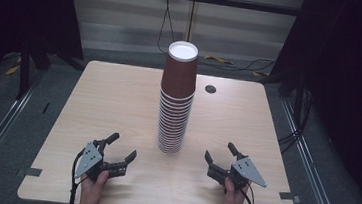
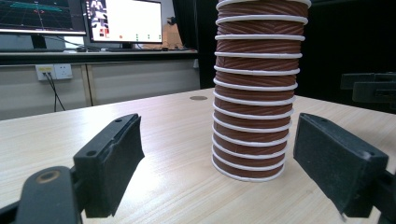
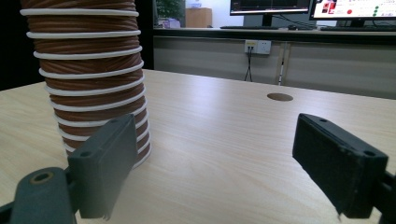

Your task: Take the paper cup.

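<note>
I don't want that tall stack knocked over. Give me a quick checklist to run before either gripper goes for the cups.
1. Cup stack upright, upside down on the table: ok.
2. Left gripper open, nothing between the jaws: ok.
3. Right gripper open, nothing between the jaws: ok.
4. Both grippers apart from the stack: ok.
5. Bare table between grippers and stack: ok.
6. Cups loose enough to lift off singly: cannot tell.

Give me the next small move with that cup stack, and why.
Probably bring the left tool forward to the stack. Both tools stand open, apart from it and holding nothing, the right tool on the other side; the cups are upside down, so the top cup can lift off.
</note>
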Available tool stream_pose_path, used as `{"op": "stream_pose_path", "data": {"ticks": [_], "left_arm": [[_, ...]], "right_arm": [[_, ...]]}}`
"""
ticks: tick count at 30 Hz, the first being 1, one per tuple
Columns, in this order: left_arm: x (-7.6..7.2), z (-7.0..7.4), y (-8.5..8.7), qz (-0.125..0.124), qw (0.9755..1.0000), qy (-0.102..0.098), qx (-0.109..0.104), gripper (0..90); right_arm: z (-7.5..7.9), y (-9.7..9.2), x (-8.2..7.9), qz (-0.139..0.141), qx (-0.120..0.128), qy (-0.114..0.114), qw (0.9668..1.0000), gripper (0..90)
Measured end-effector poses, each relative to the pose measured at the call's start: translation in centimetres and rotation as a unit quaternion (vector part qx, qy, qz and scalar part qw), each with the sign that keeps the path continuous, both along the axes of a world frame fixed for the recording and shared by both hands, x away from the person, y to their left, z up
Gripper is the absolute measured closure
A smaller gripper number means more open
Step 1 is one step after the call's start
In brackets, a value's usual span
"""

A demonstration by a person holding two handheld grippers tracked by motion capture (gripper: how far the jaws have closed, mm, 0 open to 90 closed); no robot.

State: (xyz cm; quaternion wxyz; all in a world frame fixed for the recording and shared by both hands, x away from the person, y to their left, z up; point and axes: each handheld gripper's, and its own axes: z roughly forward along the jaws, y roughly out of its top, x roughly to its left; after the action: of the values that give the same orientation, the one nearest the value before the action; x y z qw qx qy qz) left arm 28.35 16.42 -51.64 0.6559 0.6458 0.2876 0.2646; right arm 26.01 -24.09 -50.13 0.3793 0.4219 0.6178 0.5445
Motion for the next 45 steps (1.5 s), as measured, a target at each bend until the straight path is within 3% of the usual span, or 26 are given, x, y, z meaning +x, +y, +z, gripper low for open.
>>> {"op": "stream_pose_path", "data": {"ticks": [9,22,25,34,41,43,45], "left_arm": [[0.0,0.0,0.0,0.0,1.0,0.0,0.0,15.6],[0.0,0.0,0.0,0.001,1.0,-0.001,0.001,15.6],[0.0,0.0,0.0,0.001,1.0,-0.001,0.0,15.6],[0.0,0.0,0.0,0.0,1.0,-0.002,0.001,15.7],[0.0,0.0,0.0,-0.001,1.0,-0.002,0.001,15.7],[0.0,0.0,0.0,-0.001,1.0,-0.002,0.001,15.7],[0.0,0.0,0.0,-0.001,1.0,-0.002,0.001,15.6]], "right_arm": [[0.1,0.1,0.2,0.0,-0.005,0.011,0.9999,14.1],[0.5,-0.6,0.2,-0.008,0.028,0.036,0.9989,13.1],[1.1,-0.7,0.2,0.009,0.042,0.049,0.9979,14.4],[3.5,-0.1,0.8,0.07,0.045,0.032,0.996,17.9],[5.8,1.4,1.3,0.098,0.023,0.016,0.9948,18.6],[6.3,1.7,1.4,0.106,0.008,0.026,0.994,18.4],[6.6,1.9,1.6,0.123,0.013,0.035,0.9917,19.9]]}}
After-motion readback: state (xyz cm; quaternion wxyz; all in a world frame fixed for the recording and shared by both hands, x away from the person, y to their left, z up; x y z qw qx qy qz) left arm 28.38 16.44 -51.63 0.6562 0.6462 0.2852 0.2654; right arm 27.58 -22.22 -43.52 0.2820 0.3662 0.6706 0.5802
